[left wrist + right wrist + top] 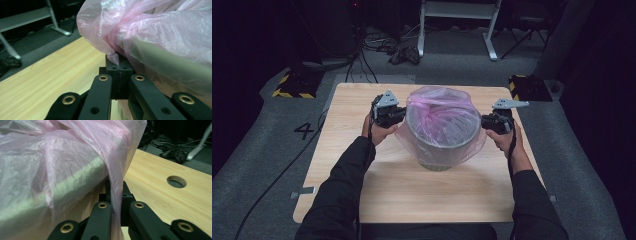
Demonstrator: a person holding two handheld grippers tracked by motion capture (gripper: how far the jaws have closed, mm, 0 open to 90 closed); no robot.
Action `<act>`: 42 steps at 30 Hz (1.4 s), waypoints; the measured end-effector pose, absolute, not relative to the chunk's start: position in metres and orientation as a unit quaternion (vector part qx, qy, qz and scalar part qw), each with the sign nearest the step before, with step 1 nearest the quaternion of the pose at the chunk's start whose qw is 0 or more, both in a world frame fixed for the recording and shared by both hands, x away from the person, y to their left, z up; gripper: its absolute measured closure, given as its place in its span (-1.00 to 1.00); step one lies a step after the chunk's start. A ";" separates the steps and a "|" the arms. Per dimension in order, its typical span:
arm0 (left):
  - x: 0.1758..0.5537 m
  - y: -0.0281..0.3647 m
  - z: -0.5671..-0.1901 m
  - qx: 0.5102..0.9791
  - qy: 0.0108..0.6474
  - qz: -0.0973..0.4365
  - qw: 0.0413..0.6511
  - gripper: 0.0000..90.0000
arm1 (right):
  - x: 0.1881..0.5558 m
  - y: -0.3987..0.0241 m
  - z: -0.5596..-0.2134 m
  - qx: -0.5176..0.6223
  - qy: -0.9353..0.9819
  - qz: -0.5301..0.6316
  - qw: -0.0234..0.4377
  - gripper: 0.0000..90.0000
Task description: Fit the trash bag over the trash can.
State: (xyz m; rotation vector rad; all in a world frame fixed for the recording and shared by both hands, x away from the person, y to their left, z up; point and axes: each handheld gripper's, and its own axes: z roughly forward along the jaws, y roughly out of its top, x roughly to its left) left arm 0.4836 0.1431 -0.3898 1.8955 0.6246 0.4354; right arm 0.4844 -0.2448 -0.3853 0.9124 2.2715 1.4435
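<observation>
A grey round bin (441,131) stands in the middle of the wooden table (412,190), lined with a thin pink plastic bag (437,102) whose edge drapes over the rim and down the outside. My left gripper (398,116) is at the bin's left side, shut on a pinch of the pink bag (113,56) beside the rim. At the bin's right side my right gripper (485,122) is shut on a fold of the bag (116,182) that hangs down between its jaws. The bin's grey wall (75,180) shows through the film.
A round hole (176,181) is cut in the tabletop to the right of the right gripper. Behind the table are cables, a white desk frame (457,20) and yellow-black striped blocks (292,85) on grey carpet.
</observation>
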 end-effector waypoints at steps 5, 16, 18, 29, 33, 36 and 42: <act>0.464 0.148 -0.391 0.794 0.252 0.187 0.522 1.00 | 0.467 -0.243 -0.385 0.303 0.798 0.504 0.128 1.00; 0.491 0.146 -0.399 0.794 0.298 0.202 0.490 1.00 | 0.478 -0.242 -0.394 0.368 0.780 0.481 0.159 0.98; 0.495 0.144 -0.401 0.796 0.303 0.197 0.486 1.00 | 0.483 -0.242 -0.398 0.380 0.778 0.477 0.153 0.98; 0.502 0.138 -0.419 0.822 0.313 0.162 0.447 1.00 | 0.488 -0.234 -0.421 0.387 0.812 0.427 0.097 0.98; 0.494 0.146 -0.422 0.812 0.323 0.170 0.456 0.98 | 0.481 -0.242 -0.424 0.389 0.807 0.434 0.096 0.98; 0.486 0.154 -0.421 0.806 0.323 0.181 0.461 0.88 | 0.473 -0.250 -0.424 0.382 0.804 0.442 0.106 0.95; 0.464 0.173 -0.413 0.797 0.329 0.208 0.462 0.05 | 0.454 -0.266 -0.419 0.370 0.799 0.450 0.149 0.69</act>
